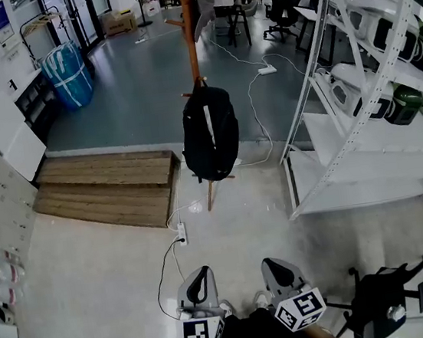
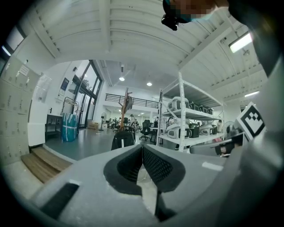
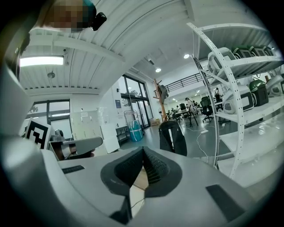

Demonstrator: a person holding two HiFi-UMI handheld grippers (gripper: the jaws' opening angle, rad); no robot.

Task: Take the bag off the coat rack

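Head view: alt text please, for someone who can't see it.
A black backpack hangs on a wooden coat rack in the middle of the floor. The left gripper and right gripper, both shut and empty, sit at the bottom edge, well short of it. Wooden steps lie left, white shelving right.

The pale floor (image 1: pixel 96 288) turns grey-blue toward 12 o'clock. Wooden steps (image 1: pixel 106 187) lie at 9 o'clock. The rack (image 1: pixel 192 47) stands at 12 and a white shelf (image 1: pixel 380 157) at 3. A power strip (image 1: pixel 181 234) lies near centre, a second strip (image 1: pixel 266 70) at 1, and a blue bundle (image 1: pixel 68 75) at 11.
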